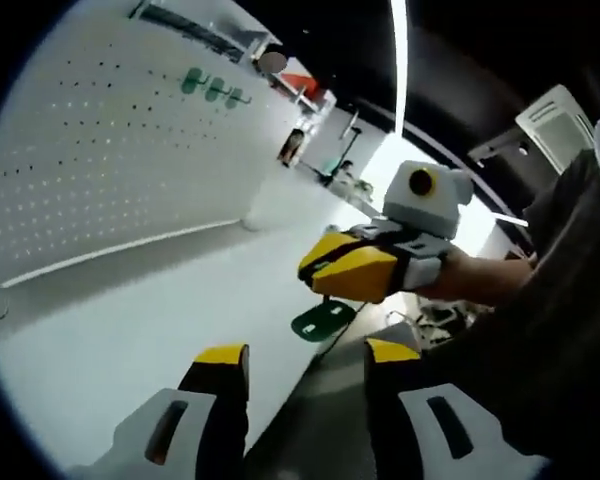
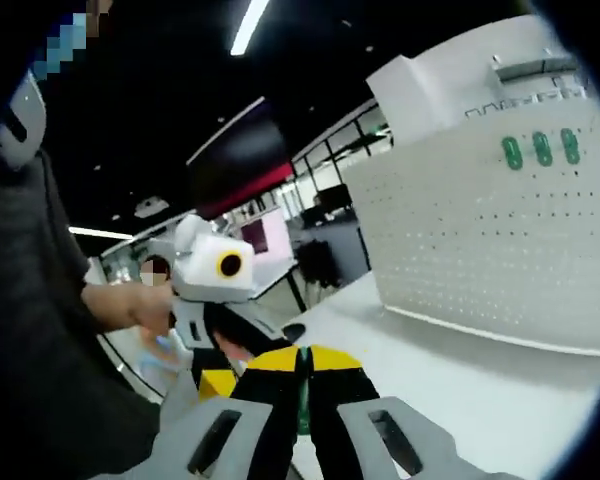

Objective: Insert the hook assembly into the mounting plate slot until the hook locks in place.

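Green flat-plated hook [image 1: 323,320] before perforated white pegboard [image 1: 110,170]

My left gripper [image 1: 305,365] shows yellow-tipped black jaws rising from pale grey housings, each with a dark slot in it. My right gripper [image 2: 302,372] wears the same yellow and black over grey, slotted shells. My sleeve [image 1: 570,330] is dark grey cloth, and a white band sits at my wrist [image 1: 427,268].
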The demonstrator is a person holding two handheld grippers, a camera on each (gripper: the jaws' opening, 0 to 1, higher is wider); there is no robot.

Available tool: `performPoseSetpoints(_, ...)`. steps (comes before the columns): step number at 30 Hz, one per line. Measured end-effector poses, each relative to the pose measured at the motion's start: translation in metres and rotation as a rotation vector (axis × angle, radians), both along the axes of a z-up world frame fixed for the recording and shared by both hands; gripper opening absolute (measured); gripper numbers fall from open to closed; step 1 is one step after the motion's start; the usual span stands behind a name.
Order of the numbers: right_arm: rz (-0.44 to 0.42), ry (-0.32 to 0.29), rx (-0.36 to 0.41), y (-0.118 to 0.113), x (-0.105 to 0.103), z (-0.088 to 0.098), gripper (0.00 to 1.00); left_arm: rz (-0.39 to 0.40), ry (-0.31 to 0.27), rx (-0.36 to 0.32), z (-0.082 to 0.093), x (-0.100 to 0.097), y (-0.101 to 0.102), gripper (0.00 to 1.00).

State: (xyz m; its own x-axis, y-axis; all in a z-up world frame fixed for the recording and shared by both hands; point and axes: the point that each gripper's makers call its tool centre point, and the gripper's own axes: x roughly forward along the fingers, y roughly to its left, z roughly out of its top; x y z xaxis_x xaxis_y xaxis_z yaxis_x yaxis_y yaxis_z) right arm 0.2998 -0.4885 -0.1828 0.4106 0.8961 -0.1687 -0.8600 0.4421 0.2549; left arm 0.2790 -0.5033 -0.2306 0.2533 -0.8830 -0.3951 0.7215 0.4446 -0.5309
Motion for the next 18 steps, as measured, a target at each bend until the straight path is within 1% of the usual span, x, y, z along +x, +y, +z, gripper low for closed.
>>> performPoseSetpoints(1, -0.009, -0.030, -0.008, 0.001, 0.002, 0.001, 0.00, 0.021, 0.020, -0.021, 0.002, 0.002, -0.001, 0.43)
performPoseSetpoints(2, -0.005, -0.027, -0.002, 0.003, 0.001, 0.001, 0.00, 0.044, 0.051, -0.058, 0.005, 0.004, -0.003, 0.41)
performPoseSetpoints(4, -0.003, -0.038, 0.002, 0.004, 0.002, 0.002, 0.00, 0.064, 0.079, -0.107, 0.010, 0.005, -0.006, 0.39)
performPoseSetpoints(5, 0.004, -0.045, 0.008, 0.004, 0.002, 0.003, 0.00, 0.072, 0.102, -0.146, 0.014, 0.004, -0.008, 0.37)
performPoseSetpoints(6, 0.002, -0.051, 0.010, 0.004, 0.003, 0.004, 0.00, 0.070, 0.114, -0.164, 0.017, 0.003, -0.009, 0.36)
performPoseSetpoints(7, 0.002, -0.059, 0.011, 0.003, 0.004, 0.005, 0.00, 0.073, 0.112, -0.183, 0.020, 0.003, -0.009, 0.34)
performPoseSetpoints(9, -0.004, -0.078, 0.015, 0.001, 0.007, 0.008, 0.00, 0.070, 0.095, -0.161, 0.018, 0.003, -0.010, 0.32)
performPoseSetpoints(10, -0.001, -0.077, 0.019, 0.001, 0.006, 0.009, 0.00, 0.070, 0.090, -0.159, 0.019, 0.004, -0.010, 0.33)
performPoseSetpoints(11, -0.002, -0.078, 0.026, 0.000, 0.006, 0.011, 0.00, 0.072, 0.096, -0.163, 0.019, 0.004, -0.011, 0.33)
performPoseSetpoints(12, -0.005, -0.083, 0.030, 0.000, 0.007, 0.012, 0.00, 0.076, 0.130, -0.187, 0.020, 0.003, -0.013, 0.32)
performPoseSetpoints(14, -0.004, -0.097, 0.025, 0.000, 0.006, 0.012, 0.00, 0.086, 0.152, -0.222, 0.022, 0.005, -0.016, 0.31)
performPoseSetpoints(16, -0.011, -0.104, 0.025, 0.000, 0.006, 0.013, 0.00, 0.082, 0.163, -0.229, 0.020, 0.004, -0.019, 0.27)
performPoseSetpoints(18, -0.017, -0.109, 0.026, -0.001, 0.007, 0.013, 0.00, 0.086, 0.168, -0.232, 0.020, 0.003, -0.021, 0.26)
